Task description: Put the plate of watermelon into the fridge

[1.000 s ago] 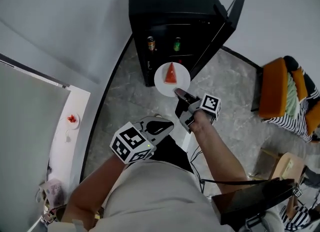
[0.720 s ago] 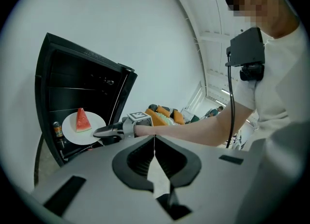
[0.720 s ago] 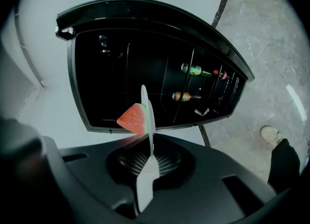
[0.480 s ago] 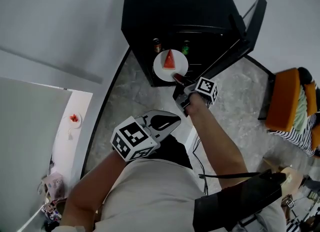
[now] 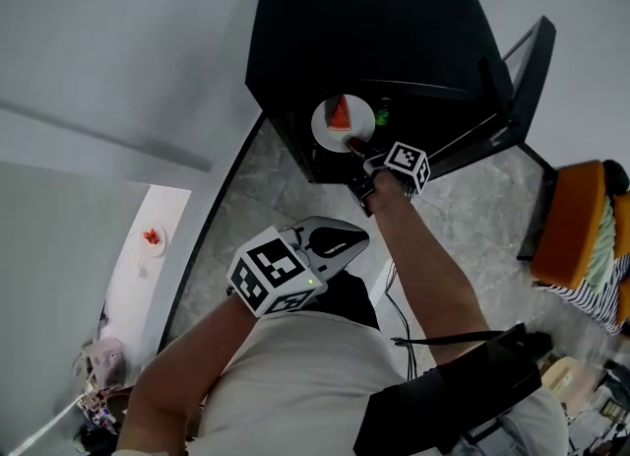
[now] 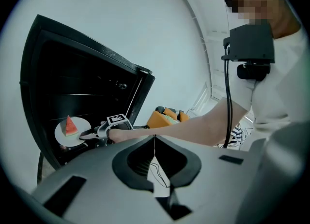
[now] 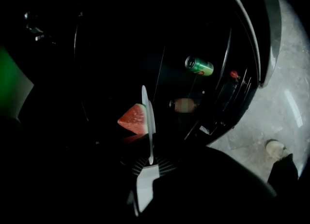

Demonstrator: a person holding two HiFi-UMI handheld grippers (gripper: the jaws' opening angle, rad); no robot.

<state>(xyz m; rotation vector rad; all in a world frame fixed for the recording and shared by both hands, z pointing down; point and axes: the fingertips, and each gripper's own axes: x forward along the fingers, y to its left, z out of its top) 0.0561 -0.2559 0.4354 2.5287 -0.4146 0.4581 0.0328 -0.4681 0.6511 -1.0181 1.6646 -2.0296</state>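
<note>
A white plate [image 5: 358,121] carries a red watermelon wedge [image 5: 339,113]. My right gripper [image 5: 356,146] is shut on the plate's near rim and holds it level at the mouth of the black fridge [image 5: 364,21], over a shelf. In the right gripper view the plate [image 7: 150,121] shows edge-on between the fingers, with the wedge [image 7: 133,119] on its left side and the dark fridge interior behind. My left gripper [image 5: 340,238] hangs back near my body, shut and holding nothing. From the left gripper view the plate [image 6: 62,137] and right gripper [image 6: 89,133] are seen at the fridge opening.
The fridge door [image 5: 522,75] stands open to the right. A green can [image 7: 199,66] and another can [image 7: 184,105] sit inside. An orange chair [image 5: 573,228] is at the right on the grey floor. A white ledge [image 5: 138,277] at the left bears a small dish.
My right gripper has carried the plate forward from in front of the fridge into its opening. I have stepped closer, and the left gripper has stayed by my body.
</note>
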